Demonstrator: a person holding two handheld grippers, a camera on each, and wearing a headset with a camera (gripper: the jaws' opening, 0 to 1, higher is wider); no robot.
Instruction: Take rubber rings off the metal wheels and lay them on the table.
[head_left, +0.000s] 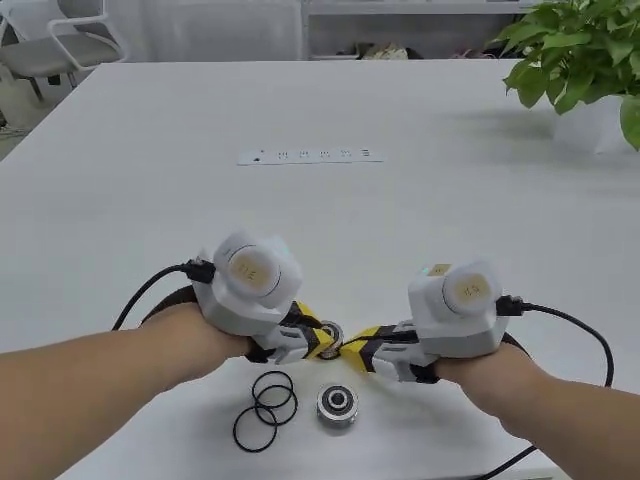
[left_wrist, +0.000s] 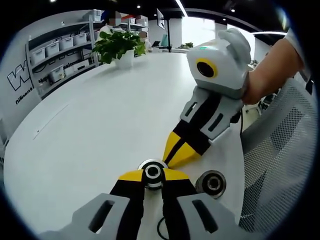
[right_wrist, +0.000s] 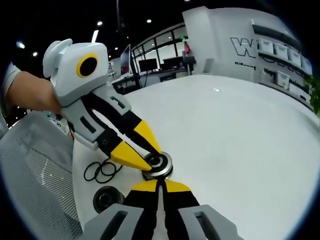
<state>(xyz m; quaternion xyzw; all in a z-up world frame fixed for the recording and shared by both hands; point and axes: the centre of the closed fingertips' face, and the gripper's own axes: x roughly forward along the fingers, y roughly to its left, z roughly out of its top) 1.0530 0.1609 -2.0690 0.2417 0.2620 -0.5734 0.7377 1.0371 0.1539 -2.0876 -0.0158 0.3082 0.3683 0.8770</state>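
Nearest me, loose rubber rings (head_left: 265, 408) and one seemingly stripped wheel (head_left: 337, 403) lie on the desk (head_left: 400, 200), while my left hand-held gripper (left_wrist: 152, 176) clamps a second wheel (right_wrist: 159, 164) and my right hand-held gripper (right_wrist: 160, 185) is pinched narrow at its rim, that ring probably not yet off.

Low centre, a wheel (head_left: 331, 334) sits between the left gripper (head_left: 318, 341) and right gripper (head_left: 352, 347), a second wheel (head_left: 338, 404) below it on the table (head_left: 420, 210), rings (head_left: 264, 407) left of that.

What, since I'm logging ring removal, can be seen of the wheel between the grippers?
The wheel is a small round silvery metal disc with a dark centre bore and a dark band at its rim. The left gripper clamps it between yellow tips, low over the white table; the right gripper, tips shut, meets its edge.
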